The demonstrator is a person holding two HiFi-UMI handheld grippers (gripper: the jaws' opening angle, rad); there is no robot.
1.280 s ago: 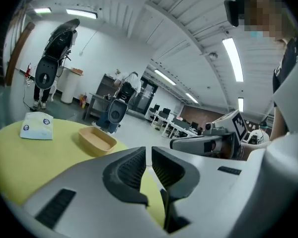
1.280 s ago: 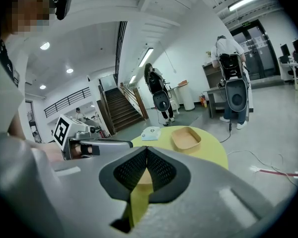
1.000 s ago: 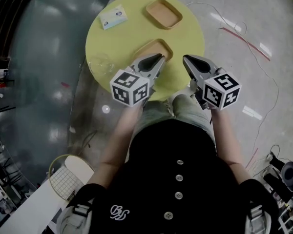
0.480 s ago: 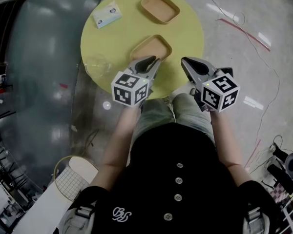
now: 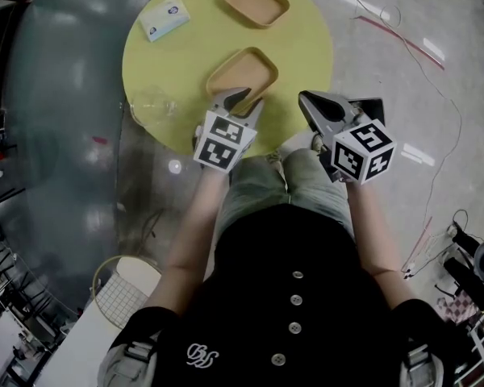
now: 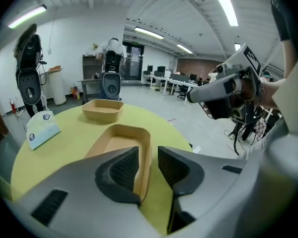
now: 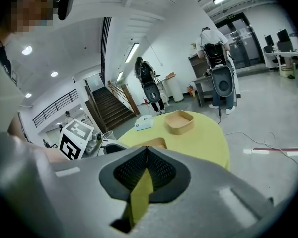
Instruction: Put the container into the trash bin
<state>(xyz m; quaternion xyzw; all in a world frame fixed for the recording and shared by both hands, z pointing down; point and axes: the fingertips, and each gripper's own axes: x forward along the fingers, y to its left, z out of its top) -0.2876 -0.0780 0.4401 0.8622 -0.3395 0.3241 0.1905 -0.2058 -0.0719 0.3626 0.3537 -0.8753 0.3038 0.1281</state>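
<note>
- Since a second ago the left hand-held gripper (image 5: pixel 240 99) has dropped and rolled down onto the nearer tan container (image 5: pixel 244 69); its marker cube now faces more upward.
- Its jaws are opening. One jaw is inside the container and the other outside, with the near right wall standing between them; neither pad visibly presses on the wall.
- The right hand-held gripper (image 5: pixel 306 97) is fully closed and holds nothing. It hovers at the near right edge of the round yellow desk (image 5: pixel 185 63), above the person's knee, well apart from the container.
- The nearer container lies flat and upright, close to the desk's near edge and just in front of the person.
- A second tan container (image 5: pixel 256 0) sits at the far edge, with a bare strip of desk between the two.
- A small white-and-blue tissue pack (image 5: pixel 164 18) lies at the far left edge.
- A clear plastic cup (image 5: pixel 153 103) stands at the left edge, near the left hand-held gripper.
- To the right of the nearer container the desk surface is bare out to the rim.
- A wire-mesh bin (image 5: pixel 117 297) stands on the floor at the person's left, well behind the desk.
- Thin cables (image 5: pixel 395 35) trail over the floor on the right.
</note>
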